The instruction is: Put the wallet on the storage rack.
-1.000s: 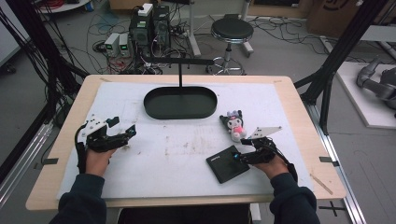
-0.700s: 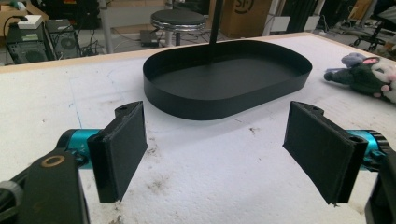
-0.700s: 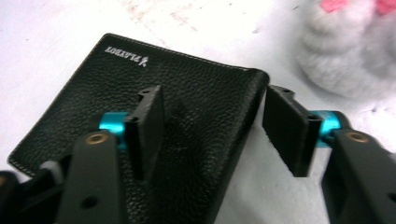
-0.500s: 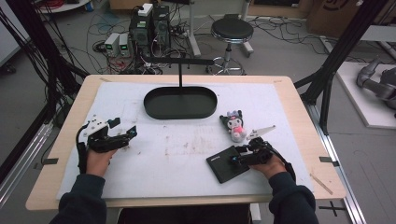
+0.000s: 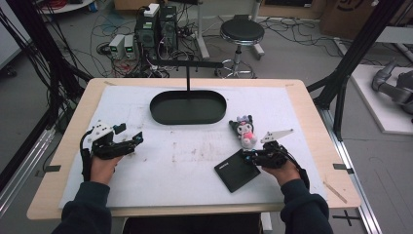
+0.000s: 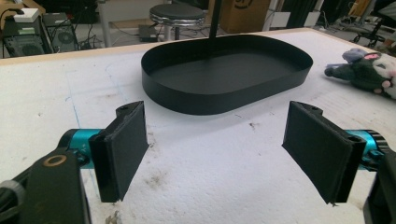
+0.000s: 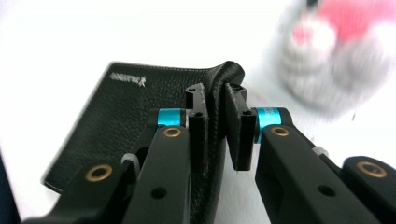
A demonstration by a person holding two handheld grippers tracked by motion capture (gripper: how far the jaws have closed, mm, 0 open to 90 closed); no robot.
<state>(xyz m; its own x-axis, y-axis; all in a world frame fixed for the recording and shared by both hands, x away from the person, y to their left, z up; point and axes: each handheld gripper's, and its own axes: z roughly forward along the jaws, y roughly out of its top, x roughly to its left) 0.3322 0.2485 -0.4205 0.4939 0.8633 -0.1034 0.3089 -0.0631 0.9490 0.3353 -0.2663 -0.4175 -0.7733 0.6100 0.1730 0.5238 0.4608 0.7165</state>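
Since a second ago the right gripper (image 5: 253, 157) has slid leftward onto the black wallet (image 5: 236, 169), and its jaws now pinch the wallet's raised right edge. To lift well, I judge the grip should stay deep on that fold and rise slowly (leather bends and slips). The wallet is flat, grained, with small pale lettering, lying near the table's front right, just below the plush toy (image 5: 245, 130). Farther off, the left gripper (image 5: 127, 143) hovers with jaws wide apart, facing the black oval tray (image 5: 188, 117).

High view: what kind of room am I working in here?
Probably a robotics lab or data-collection workspace: computer towers and loose cables on the floor, a stool, and a black frame around the table.
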